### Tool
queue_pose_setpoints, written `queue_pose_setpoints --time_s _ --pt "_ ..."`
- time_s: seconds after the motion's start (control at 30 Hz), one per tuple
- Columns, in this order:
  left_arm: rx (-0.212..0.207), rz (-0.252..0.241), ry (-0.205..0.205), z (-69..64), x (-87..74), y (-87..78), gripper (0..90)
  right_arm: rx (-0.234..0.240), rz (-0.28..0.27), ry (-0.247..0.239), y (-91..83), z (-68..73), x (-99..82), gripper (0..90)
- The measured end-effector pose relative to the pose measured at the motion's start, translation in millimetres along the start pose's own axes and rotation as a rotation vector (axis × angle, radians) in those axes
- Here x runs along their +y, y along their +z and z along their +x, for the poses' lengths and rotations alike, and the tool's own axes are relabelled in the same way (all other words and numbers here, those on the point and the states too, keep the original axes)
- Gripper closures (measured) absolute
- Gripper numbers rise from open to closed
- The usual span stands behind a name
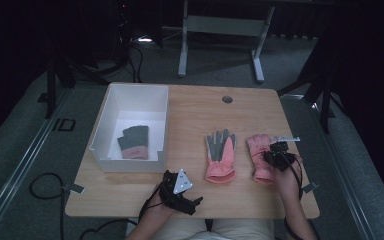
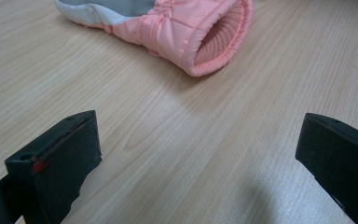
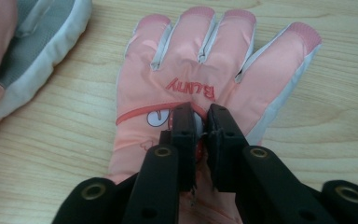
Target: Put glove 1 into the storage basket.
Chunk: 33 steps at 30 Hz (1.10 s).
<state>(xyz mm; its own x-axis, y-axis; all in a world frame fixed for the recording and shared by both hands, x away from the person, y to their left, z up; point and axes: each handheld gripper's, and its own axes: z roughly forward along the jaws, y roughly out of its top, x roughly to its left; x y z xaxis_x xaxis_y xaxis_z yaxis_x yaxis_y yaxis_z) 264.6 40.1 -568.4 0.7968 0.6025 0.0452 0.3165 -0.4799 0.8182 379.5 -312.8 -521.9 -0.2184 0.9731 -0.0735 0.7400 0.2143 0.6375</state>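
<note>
Now the right tongs (image 3: 199, 122), nearly clenched, pinch the back of the pink glove (image 3: 205, 70) near the worktop's (image 1: 190, 115) right edge; gather enough fabric for a firm hold before lifting. The left tongs (image 2: 196, 154) stand released, at the front edge.

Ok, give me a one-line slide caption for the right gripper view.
Right gripper, jaws nearly shut, pressed onto the back of a pink glove lying flat on the wooden table.
</note>
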Motion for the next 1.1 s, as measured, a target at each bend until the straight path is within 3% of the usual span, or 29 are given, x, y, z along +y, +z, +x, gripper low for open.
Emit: queue_pose_setpoints --time_s 0.13,0.27,0.4,0.6,0.83,0.97,1.1 --pt "0.0 0.001 0.0 0.3 -0.3 0.3 0.0 0.025 -0.022 -0.015 -8.9 -4.6 4.9 73.9" --pt "-0.003 0.0 -0.002 0.6 0.3 0.4 0.0 0.079 -0.048 -0.112 -20.8 -10.3 9.6 63.0" --pt "-0.005 0.007 0.001 0.2 0.0 0.8 0.0 0.084 -0.003 -0.175 -17.1 -10.9 4.2 56.7" --pt "-0.005 0.007 0.001 0.5 0.1 1.0 0.0 0.076 -0.009 -0.12 -3.9 -11.5 -9.0 63.5" --pt "-0.004 0.004 0.0 0.4 0.5 1.4 0.0 0.055 -0.028 -0.088 4.9 -5.6 -12.5 81.8" --pt "-0.001 0.011 0.0 0.4 -0.3 2.0 0.0 0.07 -0.052 -0.032 1.2 -8.8 -13.2 85.7" --pt "0.003 0.008 -0.001 0.9 -0.2 2.2 0.0 0.029 -0.073 -0.014 -13.9 -6.9 -7.2 86.8"
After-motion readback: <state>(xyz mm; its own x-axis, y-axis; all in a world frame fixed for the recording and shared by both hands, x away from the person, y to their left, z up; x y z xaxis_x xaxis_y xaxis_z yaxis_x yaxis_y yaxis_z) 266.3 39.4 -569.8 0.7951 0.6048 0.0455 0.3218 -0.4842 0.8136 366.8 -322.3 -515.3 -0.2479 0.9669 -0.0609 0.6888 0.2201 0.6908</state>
